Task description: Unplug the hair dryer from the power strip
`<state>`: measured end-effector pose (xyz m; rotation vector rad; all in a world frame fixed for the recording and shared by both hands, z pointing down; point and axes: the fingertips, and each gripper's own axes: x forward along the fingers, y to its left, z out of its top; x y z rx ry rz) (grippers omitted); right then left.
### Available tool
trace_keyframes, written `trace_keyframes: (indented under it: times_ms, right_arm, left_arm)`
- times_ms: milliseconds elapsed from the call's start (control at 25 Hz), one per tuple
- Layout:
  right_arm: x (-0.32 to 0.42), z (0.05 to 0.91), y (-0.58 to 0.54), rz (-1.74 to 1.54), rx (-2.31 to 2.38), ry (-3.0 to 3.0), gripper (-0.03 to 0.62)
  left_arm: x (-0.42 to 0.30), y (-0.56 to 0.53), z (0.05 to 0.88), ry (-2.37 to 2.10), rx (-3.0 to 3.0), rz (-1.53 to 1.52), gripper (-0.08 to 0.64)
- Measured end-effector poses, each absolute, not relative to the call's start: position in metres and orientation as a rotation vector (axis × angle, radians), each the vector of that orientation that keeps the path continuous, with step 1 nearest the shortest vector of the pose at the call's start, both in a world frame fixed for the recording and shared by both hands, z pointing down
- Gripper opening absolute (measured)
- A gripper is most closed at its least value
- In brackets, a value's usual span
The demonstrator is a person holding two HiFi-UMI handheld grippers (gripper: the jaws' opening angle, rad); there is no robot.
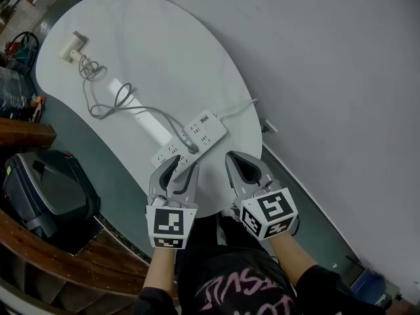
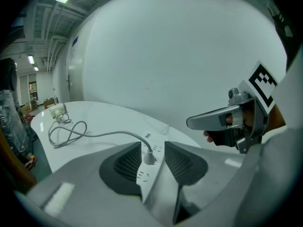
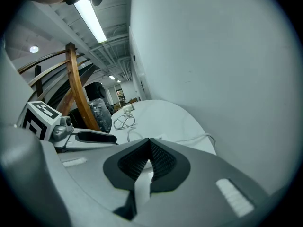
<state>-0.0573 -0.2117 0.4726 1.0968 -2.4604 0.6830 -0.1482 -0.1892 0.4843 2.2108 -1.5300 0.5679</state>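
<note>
Two grippers hover near the power strip: the left gripper, jaws apart, frames the hair dryer plug, not yet pulled; the right gripper is closed, empty. Next, likely: clamp the plug, pull.

White hair dryer lies well apart from power strip, plugged in.

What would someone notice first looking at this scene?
A white oval table with a hair dryer at its far end, its grey cord looping to a power strip near the front edge. The left gripper, fingers apart, frames the plug; the right gripper hovers beside it, shut.
</note>
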Motion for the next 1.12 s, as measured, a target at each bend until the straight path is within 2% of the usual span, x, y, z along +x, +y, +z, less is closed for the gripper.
trace_keyframes:
  times_ms: [880, 1120]
  right_arm:
    - [-0.065, 0.485, -0.223, 0.714, 1.117, -2.427, 0.021]
    - [-0.065, 0.485, -0.225, 0.723, 1.126, -2.429, 0.021]
  left_arm:
    - [-0.142, -0.22, 0.518, -1.465, 2.176, 0.668, 0.156]
    - [-0.137, -0.221, 0.528, -1.437, 2.166, 0.689, 0.128]
